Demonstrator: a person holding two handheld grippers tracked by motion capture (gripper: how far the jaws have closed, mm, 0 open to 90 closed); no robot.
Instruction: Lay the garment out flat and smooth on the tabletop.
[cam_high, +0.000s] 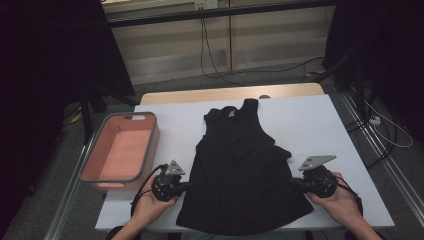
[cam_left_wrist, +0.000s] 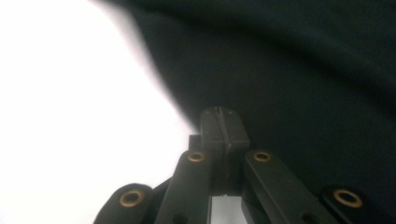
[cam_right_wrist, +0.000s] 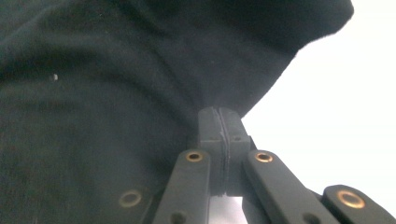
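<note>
on the white table (cam_high: 320, 125), a black tank top (cam_high: 240, 170) lay flat, neck toward the far edge, hem toward the person. left of the top stood a pink basket (cam_high: 150, 145), near but apart from the cloth. left gripper (cam_high: 186, 187) sat at the top's left side edge near the hem; right gripper (cam_high: 295, 183) at its right side edge. in the left gripper view (cam_left_wrist: 218, 122) and the right gripper view (cam_right_wrist: 219, 123) the jaws were pressed together at the fabric's margin; whether cloth was caught between them could not be told. judged: the top would be light, soft, limp, likely to sag and fold between holds. best taken at the side seams or hem corners, both sides together, pinching a doubled edge so it would not slip.
</note>
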